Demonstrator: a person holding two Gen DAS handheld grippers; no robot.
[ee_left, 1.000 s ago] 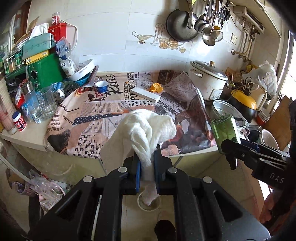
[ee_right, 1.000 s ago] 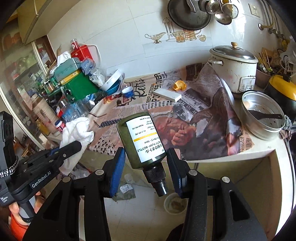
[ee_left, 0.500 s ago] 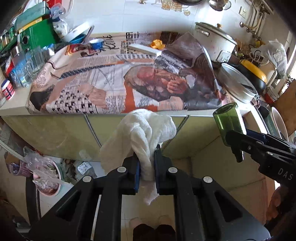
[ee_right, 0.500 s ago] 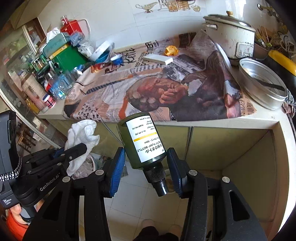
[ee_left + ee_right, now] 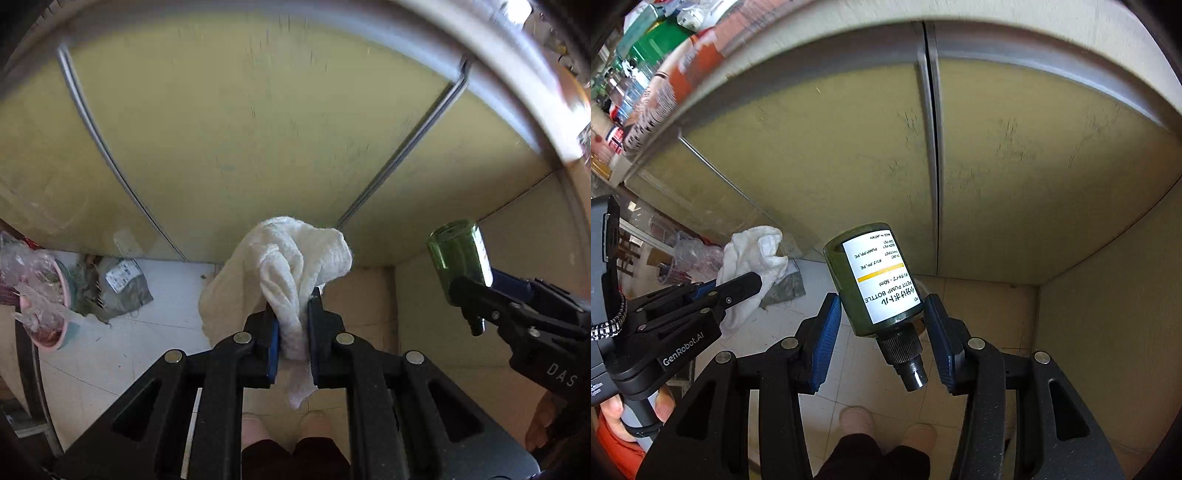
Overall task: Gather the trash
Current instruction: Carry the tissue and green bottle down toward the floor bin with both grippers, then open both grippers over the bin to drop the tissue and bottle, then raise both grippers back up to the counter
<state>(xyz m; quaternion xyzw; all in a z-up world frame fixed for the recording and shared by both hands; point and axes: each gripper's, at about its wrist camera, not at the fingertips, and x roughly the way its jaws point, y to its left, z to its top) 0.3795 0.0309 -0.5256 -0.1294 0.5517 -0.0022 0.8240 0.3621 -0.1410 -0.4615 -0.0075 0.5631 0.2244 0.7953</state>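
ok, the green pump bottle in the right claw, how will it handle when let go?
The green pump bottle looks see-through and empty, so probably light. It is round, so it will likely roll where it lands. The right claw grips its smooth sides near the neck, base tilted up; it may slip or pivot.

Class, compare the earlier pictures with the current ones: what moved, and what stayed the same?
Both hand-held grippers have swung down from the countertop to face the cabinet doors and floor. Nothing was released: the left hand-held gripper still clamps the white cloth, the right hand-held gripper still holds the green bottle.
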